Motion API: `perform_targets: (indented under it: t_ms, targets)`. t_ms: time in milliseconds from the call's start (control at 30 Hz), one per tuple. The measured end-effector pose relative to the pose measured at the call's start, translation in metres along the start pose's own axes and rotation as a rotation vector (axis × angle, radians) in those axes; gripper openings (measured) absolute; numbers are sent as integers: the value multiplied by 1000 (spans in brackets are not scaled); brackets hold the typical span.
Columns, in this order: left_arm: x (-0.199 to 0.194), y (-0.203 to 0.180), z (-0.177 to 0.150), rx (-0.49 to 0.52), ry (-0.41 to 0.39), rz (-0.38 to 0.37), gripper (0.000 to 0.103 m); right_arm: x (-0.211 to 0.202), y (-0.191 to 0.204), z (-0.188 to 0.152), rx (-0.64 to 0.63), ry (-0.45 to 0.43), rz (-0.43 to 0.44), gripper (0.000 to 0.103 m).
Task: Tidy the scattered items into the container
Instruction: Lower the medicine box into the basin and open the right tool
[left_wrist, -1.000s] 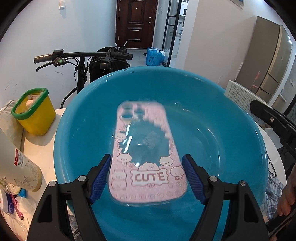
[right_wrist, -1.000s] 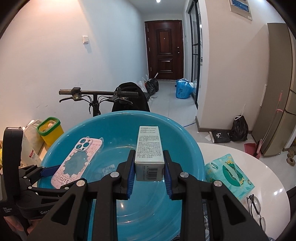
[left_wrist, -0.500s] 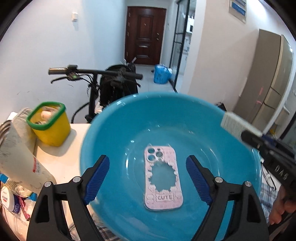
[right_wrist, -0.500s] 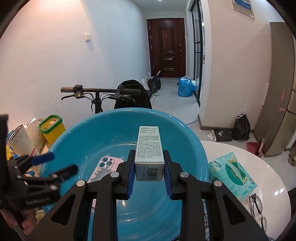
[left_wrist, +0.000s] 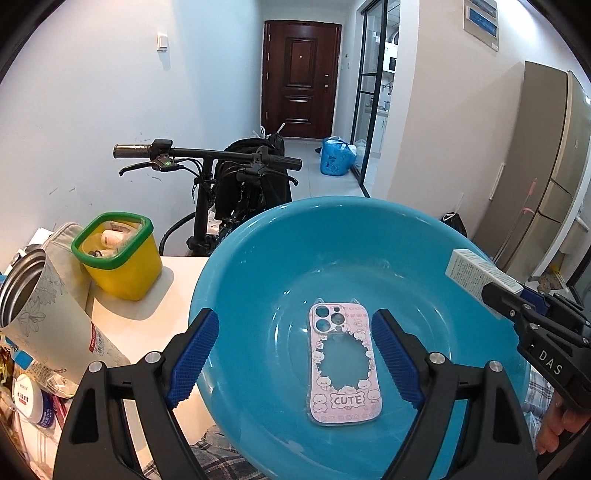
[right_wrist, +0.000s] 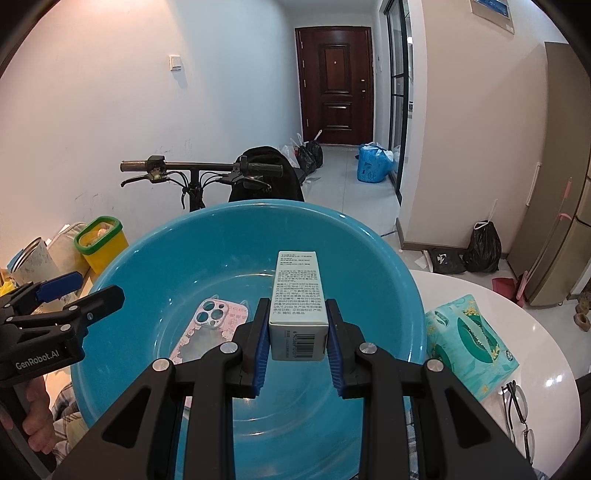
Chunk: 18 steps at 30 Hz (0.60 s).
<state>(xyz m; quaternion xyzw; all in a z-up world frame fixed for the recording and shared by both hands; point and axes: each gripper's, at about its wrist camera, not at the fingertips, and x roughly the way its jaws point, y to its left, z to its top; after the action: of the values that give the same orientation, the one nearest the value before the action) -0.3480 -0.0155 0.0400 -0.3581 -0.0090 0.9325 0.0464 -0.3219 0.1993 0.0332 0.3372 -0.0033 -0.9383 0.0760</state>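
While left tongs (left_wrist: 295, 354) gape empty above phone case (left_wrist: 344, 363) | right tongs (right_wrist: 298, 343) grip box (right_wrist: 299, 295) over basin (right_wrist: 388, 258)

White walls (right_wrist: 92, 110); dark brown door (right_wrist: 334, 85) at corridor end, pale tiled floor (right_wrist: 347, 199), black-framed glass partition (left_wrist: 364, 99), beige refrigerator (left_wrist: 546, 173) at right, white round table (right_wrist: 535, 332)

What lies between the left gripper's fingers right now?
In the left wrist view, the pink phone case lies flat in the blue basin between the open left gripper's fingers, untouched.
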Motion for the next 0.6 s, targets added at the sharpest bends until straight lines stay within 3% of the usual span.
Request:
perform_targets:
  t_ms: [267,367,433,600]
  targets:
    - [-5,3,2,-6,-11,4,87,-4,3,1,-11,-4,-8,27]
    - [-7,3,3,-3,-17,5,87,-4,1,1,1,-5,-15,32]
    - [-9,2,3,0,-23,6,87,-5,-1,3,7,-11,-18,41]
    - [-17,3,6,2,-48,11,87,-12,-3,7,15,-33,-24,42]
